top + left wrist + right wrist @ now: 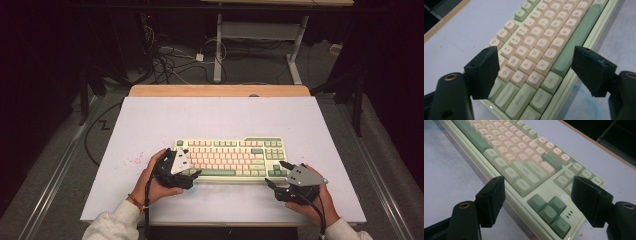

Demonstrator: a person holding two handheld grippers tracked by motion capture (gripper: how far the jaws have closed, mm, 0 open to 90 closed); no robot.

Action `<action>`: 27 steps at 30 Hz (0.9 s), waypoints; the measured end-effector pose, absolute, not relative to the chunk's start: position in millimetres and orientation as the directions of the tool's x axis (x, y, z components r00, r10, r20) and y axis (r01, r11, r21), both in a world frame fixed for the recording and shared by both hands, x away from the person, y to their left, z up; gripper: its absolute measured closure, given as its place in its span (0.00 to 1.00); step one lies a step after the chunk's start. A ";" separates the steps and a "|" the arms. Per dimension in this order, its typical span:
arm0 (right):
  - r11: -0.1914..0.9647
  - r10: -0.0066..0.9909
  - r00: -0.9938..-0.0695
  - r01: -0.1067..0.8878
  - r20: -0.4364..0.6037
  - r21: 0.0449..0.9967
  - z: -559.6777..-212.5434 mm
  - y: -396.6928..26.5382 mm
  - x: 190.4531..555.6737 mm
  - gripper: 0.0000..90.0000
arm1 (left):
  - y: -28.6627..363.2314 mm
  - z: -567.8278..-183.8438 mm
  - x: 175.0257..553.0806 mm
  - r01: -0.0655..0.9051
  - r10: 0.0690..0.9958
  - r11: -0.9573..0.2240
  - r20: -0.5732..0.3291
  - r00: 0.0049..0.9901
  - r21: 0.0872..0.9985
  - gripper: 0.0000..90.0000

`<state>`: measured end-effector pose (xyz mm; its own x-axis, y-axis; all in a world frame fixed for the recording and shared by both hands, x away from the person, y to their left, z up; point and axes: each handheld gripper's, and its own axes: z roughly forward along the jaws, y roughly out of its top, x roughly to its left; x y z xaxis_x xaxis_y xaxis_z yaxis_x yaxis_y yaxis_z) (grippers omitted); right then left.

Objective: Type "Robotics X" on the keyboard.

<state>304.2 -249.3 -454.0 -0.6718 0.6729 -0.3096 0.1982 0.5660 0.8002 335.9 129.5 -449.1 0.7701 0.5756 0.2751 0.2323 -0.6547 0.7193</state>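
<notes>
Keyboard (231, 159) lying crosswise at the table's (150, 120) near-middle, long axis running left to right.

Straddled at both ends: left gripper (192, 175) over the left corner, jaws spread wide above the letter keys, pressing nothing; right gripper (276, 173) at the arrow-key corner, likewise agape and empty. Equally near, one end apiece.

A white board (150, 125) covers the table, and a strip of bare wood (220, 90) shows along its far edge. Faint reddish specks (131, 160) mark the board towards its left side. On the grey floor beyond lies a tangle of cables (170, 62) beside a white desk frame (260, 35). A black cable (95, 135) curves along the floor left of the table.
</notes>
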 end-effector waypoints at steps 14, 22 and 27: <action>0.569 0.657 -0.691 0.191 -0.302 0.800 -455.4 -238.8 306.2 0.31 | 153.8 -457.5 323.4 0.244 0.603 -0.640 0.279 0.747 0.729 0.26; 0.569 0.655 -0.693 0.190 -0.302 0.800 -455.1 -236.6 305.9 0.31 | 172.6 -466.8 315.4 0.300 0.634 -0.634 0.257 0.729 0.713 0.28; 0.575 0.648 -0.700 0.189 -0.301 0.796 -456.6 -232.9 306.5 0.31 | 182.8 -469.7 311.7 0.325 0.651 -0.627 0.246 0.719 0.708 0.34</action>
